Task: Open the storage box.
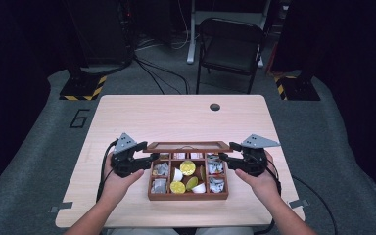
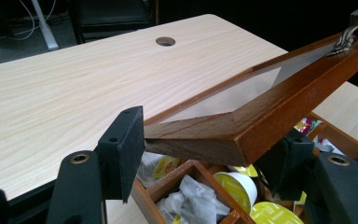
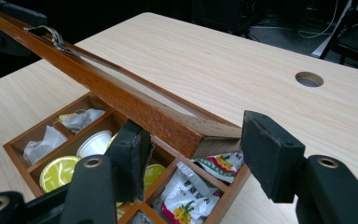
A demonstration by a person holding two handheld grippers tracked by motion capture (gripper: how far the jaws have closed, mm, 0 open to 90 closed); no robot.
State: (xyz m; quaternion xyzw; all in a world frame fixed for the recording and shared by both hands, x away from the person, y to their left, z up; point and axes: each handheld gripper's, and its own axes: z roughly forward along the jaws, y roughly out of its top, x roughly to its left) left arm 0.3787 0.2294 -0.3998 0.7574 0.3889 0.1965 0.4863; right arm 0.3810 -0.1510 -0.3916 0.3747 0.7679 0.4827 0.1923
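Note:
A dark wooden box (image 1: 188,197) with several compartments stands near the table's front edge. Its glass-panelled lid (image 1: 188,146) is lifted partway, hinged along the far side. My left gripper (image 1: 147,155) holds the lid's left front corner (image 2: 223,135), which is pinched between the two pads (image 2: 128,149). My right gripper (image 1: 227,155) clamps the right front corner (image 3: 200,133) the same way. Under the lid lie yellow-topped capsules (image 1: 187,168), white cups (image 3: 94,142) and tea bags (image 3: 186,196).
The light wooden table (image 1: 176,117) has a round cable hole (image 1: 215,106) near its far edge. A black folding chair (image 1: 230,46) stands behind the table. Cables trail from both grippers over the front edge.

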